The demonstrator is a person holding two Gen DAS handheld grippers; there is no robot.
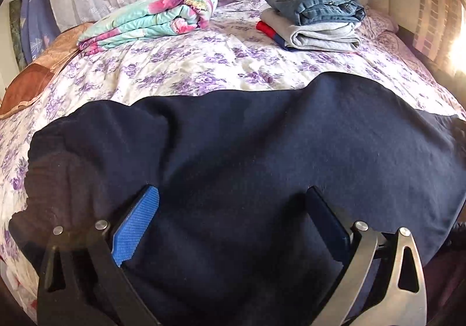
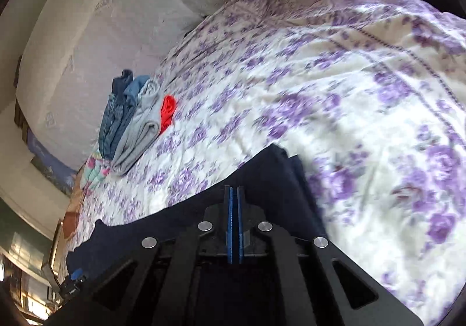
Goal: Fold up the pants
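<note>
Dark navy pants [image 1: 247,145] lie spread across the near part of the bed. My left gripper [image 1: 233,195] is open, its blue-padded fingers [image 1: 139,215] resting low over the pants, with cloth between them. In the right wrist view the pants [image 2: 271,174] lie under my right gripper [image 2: 234,190], whose blue pads are pressed together. The view is tilted and blurred, and I cannot see cloth between the pads.
The bed has a white sheet with purple flowers [image 1: 180,69]. A stack of folded jeans and grey clothes [image 1: 317,17] sits at the back right; it also shows in the right wrist view [image 2: 131,119]. A folded floral blanket [image 1: 151,20] lies at the back left.
</note>
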